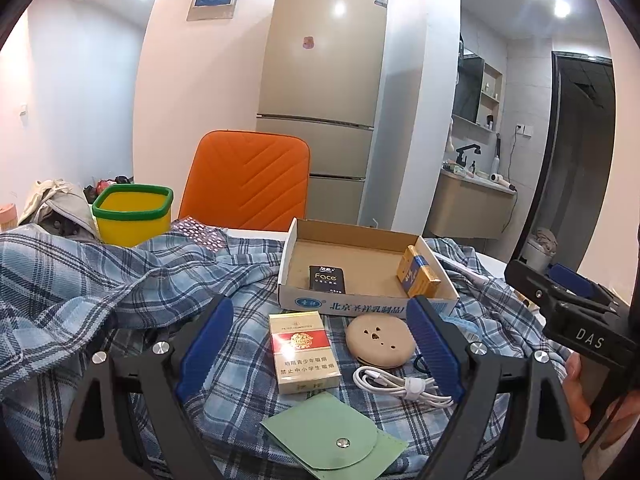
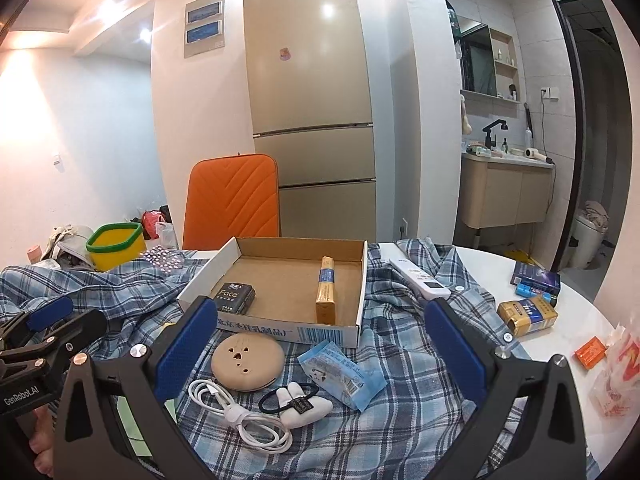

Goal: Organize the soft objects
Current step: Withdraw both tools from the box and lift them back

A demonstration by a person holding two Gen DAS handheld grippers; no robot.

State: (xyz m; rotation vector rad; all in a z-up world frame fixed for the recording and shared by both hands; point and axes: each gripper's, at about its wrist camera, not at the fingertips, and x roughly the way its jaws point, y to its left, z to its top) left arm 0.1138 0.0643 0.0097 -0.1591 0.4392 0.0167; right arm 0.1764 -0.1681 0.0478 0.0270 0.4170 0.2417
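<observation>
A blue plaid shirt [image 1: 100,280] lies spread over the table under everything. On it stands a shallow cardboard box [image 1: 360,308] holding a black tissue pack [image 1: 327,279] and a gold pack [image 1: 418,276]. My left gripper [image 1: 320,344] is open, with a red-and-white cigarette pack [image 1: 302,352] and a round beige disc [image 1: 380,338] lying between its fingers, untouched. A green pouch [image 1: 332,436] lies nearest the camera. My right gripper [image 2: 320,346] is wide open over a blue tissue packet [image 2: 344,372], a bunny hair tie [image 2: 300,402] and a white cable [image 2: 240,412].
A yellow bin with a green rim [image 1: 132,216] stands at the back left beside an orange chair [image 1: 248,180]. On the right lie a white remote [image 2: 418,278], a gold pack [image 2: 526,314] and small boxes near the table's edge [image 2: 592,312].
</observation>
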